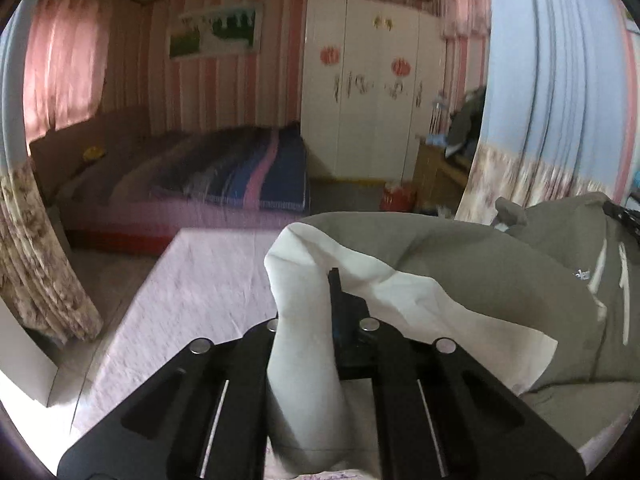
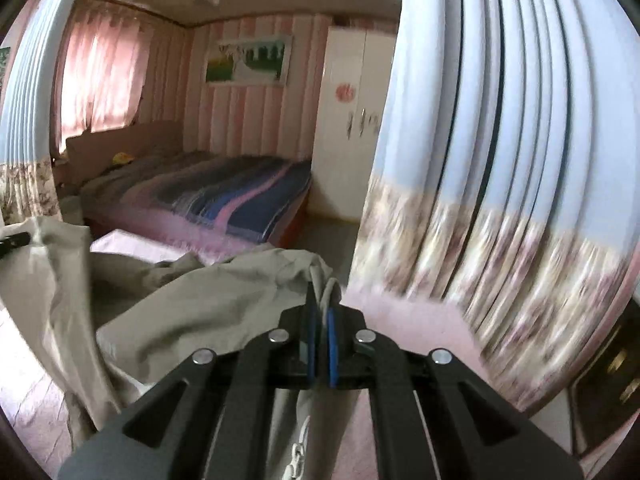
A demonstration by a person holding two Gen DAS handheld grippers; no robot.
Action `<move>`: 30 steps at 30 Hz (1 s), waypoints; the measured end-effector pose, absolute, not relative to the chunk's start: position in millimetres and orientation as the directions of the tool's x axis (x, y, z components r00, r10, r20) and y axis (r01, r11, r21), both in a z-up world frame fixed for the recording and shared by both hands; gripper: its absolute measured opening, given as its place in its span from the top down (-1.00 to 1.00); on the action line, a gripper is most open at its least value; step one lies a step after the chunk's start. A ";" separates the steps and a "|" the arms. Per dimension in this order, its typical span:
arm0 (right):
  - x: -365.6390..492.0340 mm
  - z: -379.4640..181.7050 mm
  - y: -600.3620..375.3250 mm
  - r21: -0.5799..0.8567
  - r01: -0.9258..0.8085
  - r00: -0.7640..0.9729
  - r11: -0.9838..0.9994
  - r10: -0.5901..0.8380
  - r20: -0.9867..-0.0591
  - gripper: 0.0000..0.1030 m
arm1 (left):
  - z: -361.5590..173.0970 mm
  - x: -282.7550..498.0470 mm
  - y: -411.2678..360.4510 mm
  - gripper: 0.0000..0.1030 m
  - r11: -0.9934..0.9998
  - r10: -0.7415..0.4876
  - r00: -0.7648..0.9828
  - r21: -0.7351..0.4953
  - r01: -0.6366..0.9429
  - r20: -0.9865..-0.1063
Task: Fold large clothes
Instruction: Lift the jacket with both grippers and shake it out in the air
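Note:
A large olive-grey garment [image 1: 480,264] with a white lining [image 1: 304,280] hangs stretched between my two grippers above a pink-covered table [image 1: 200,280]. My left gripper [image 1: 326,280] is shut on a white fold of the garment, which drapes over its left finger. My right gripper [image 2: 320,292] is shut on an edge of the garment [image 2: 208,304], and the cloth trails away to the left and hangs below it. The left gripper's tip [image 2: 16,240] shows at the far left of the right wrist view, and the right gripper's tip [image 1: 624,212] at the far right of the left wrist view.
A blue curtain with a floral hem [image 2: 500,200] hangs close on the right. Beyond the table are a bed with a striped quilt [image 1: 240,168], a white wardrobe [image 1: 372,92] and a wooden stand [image 1: 436,168]. Another curtain [image 1: 36,260] hangs at left.

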State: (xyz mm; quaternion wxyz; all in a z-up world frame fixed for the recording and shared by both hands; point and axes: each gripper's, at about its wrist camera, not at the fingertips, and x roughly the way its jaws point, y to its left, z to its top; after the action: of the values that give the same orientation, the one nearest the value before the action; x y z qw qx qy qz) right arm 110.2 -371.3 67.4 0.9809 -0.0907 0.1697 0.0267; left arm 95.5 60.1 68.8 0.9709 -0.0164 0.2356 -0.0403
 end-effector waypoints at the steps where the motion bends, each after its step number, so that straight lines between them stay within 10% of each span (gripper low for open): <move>1: 109.2 81.9 -374.4 -0.165 -0.080 0.949 0.983 0.025 -0.313 0.94 | 82.1 90.1 59.5 0.92 0.996 -0.085 0.898 -0.046 0.072 -0.431; 14: 14.7 303.0 -382.8 -0.184 -0.152 0.986 0.971 0.161 0.034 0.94 | 298.3 -0.5 19.6 0.92 0.987 -0.152 0.986 0.050 0.155 -0.062; 30: 30.5 470.4 -389.6 -0.160 -0.080 0.996 0.984 0.083 0.015 0.93 | 438.7 67.6 22.4 0.87 0.998 -0.064 0.997 -0.011 0.064 -0.047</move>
State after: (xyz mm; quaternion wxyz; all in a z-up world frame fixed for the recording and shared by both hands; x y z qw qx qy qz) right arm 30.5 -389.6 470.4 0.9959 -0.0797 -0.0109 0.0410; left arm 67.6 22.4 438.7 0.9992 -0.0046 0.0238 -0.0320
